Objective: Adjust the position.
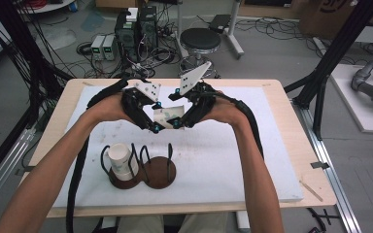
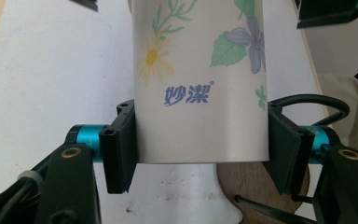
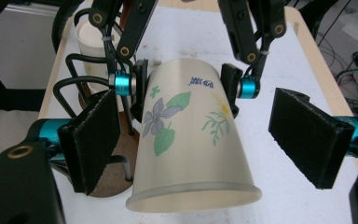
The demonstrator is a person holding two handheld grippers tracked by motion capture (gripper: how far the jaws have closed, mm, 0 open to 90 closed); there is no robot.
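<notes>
Black grippers [image 1: 164, 116] with cyan pins, brass rivets, trailing cables.

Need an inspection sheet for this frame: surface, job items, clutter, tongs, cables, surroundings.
Surface: white foam board on a light wooden table; faint smudges.
Job's things: white paper cup with floral print held above the board; second white paper cup sits in the black wire holder on brown round bases, its other slot empty.
Clutter: thin wooden stick on the table's right edge.
Grippers: left tongs clamp the floral cup near its base; right tongs open, jaws either side of its rim end, not touching.
Cables: black sheathed cable trails from the left tongs along the forearm.
Surroundings: black round stool, computer towers, loose floor wiring.
</notes>
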